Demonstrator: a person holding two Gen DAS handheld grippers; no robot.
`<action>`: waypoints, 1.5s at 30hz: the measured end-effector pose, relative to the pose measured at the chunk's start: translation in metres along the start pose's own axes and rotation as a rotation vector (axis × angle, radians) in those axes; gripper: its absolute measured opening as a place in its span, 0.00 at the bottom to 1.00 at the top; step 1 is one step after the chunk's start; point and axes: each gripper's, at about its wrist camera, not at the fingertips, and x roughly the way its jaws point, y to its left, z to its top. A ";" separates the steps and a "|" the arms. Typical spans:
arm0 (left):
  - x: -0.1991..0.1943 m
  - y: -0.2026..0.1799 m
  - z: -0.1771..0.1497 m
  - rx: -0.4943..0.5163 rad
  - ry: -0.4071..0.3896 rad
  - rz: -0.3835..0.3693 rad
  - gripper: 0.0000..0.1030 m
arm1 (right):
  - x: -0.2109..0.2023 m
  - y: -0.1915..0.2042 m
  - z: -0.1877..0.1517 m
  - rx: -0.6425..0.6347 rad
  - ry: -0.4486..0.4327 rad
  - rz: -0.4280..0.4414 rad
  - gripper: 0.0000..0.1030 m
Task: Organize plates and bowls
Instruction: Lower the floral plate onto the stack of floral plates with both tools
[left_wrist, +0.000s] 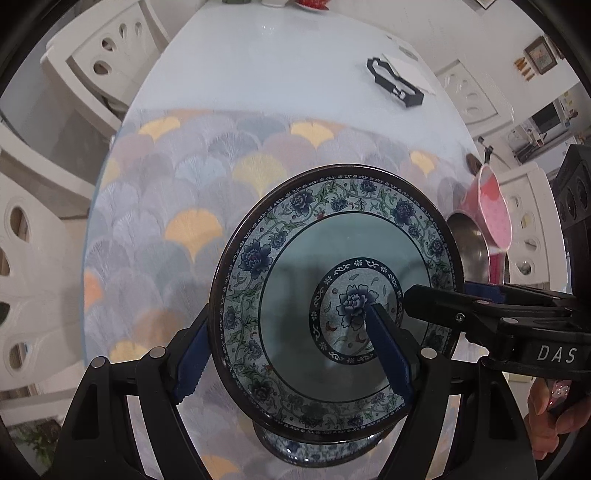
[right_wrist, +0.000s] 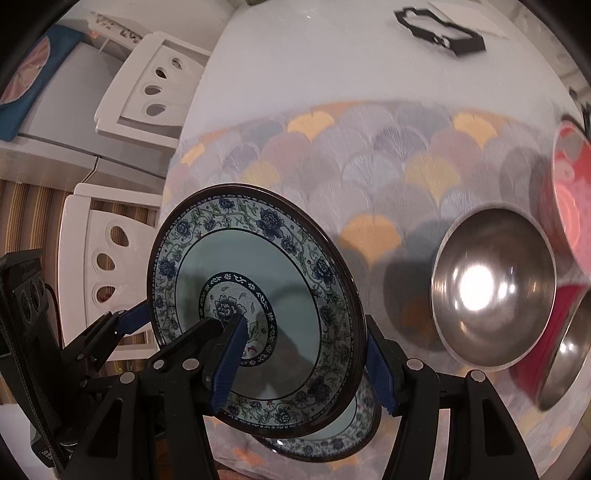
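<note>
A blue floral plate (left_wrist: 295, 258) is held tilted above the table, over a second matching plate (left_wrist: 314, 448) lying below it. My left gripper (left_wrist: 291, 354) straddles its near left edge, one pad under the rim and one on its face. My right gripper (right_wrist: 306, 365) straddles the opposite edge of the same plate (right_wrist: 266, 280), and it shows in the left wrist view (left_wrist: 436, 299). The lower plate (right_wrist: 343, 435) peeks out beneath. A steel bowl (right_wrist: 495, 291) and a tilted pink bowl (right_wrist: 569, 206) sit to the right.
A patterned fan-print cloth (left_wrist: 192, 206) covers the near half of the round table. A black frame-like object (left_wrist: 395, 83) and white paper lie at the far side. White chairs (right_wrist: 147, 85) stand around the table. Another steel bowl (right_wrist: 565, 354) leans at the right edge.
</note>
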 end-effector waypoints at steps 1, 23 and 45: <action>0.001 0.000 -0.002 -0.002 0.005 -0.003 0.75 | 0.002 -0.002 -0.004 0.009 0.006 0.002 0.59; 0.027 -0.009 -0.054 0.026 0.111 -0.008 0.75 | 0.035 -0.026 -0.055 0.068 0.117 -0.010 0.59; 0.043 -0.011 -0.061 0.056 0.183 -0.012 0.75 | 0.058 -0.030 -0.069 0.089 0.176 -0.020 0.59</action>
